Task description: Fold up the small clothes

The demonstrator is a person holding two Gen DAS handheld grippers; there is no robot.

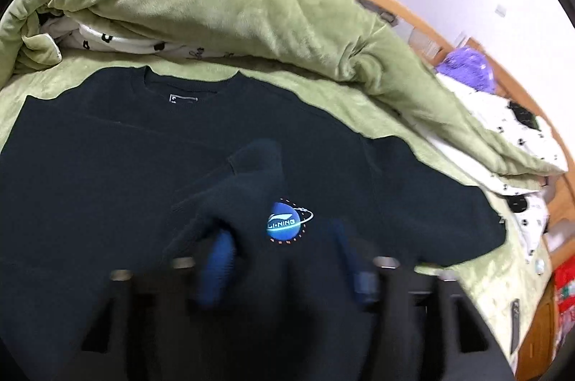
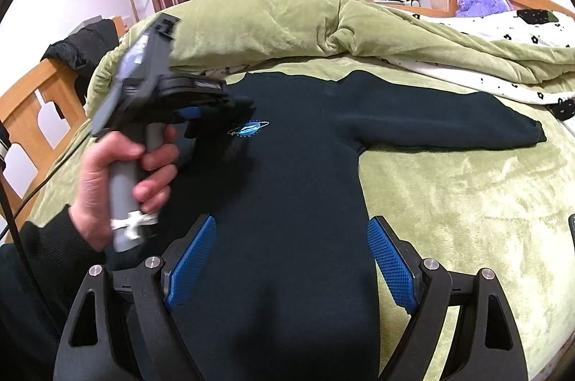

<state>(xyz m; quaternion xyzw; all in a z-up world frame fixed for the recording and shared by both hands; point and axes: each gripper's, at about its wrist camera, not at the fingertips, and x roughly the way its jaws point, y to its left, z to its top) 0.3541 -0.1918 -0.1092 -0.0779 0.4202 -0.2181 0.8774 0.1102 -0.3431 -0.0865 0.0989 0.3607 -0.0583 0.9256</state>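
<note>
A dark navy sweatshirt (image 1: 107, 147) (image 2: 298, 187) with a round blue logo (image 1: 287, 221) (image 2: 249, 128) lies chest up on the green blanket. One sleeve (image 1: 251, 172) is folded over the chest, its cuff just beyond the blurred left finger (image 1: 219, 255). My left gripper (image 1: 285, 258) hovers open over the logo area, pads off the cloth; in the right wrist view a hand (image 2: 107, 172) holds it (image 2: 212, 118). The other sleeve (image 2: 449, 125) lies stretched out sideways. My right gripper (image 2: 293, 258) stands open above the sweatshirt's lower body, nothing gripped.
A bunched green duvet (image 1: 222, 7) (image 2: 287, 25) with white patterned lining lies behind the sweatshirt. The wooden bed frame (image 2: 32, 100) rings the mattress, a black jacket (image 2: 86, 43) draped on it. A purple plush toy (image 2: 481, 0) sits at the far right. The green blanket (image 2: 467, 201) spreads right of the sweatshirt.
</note>
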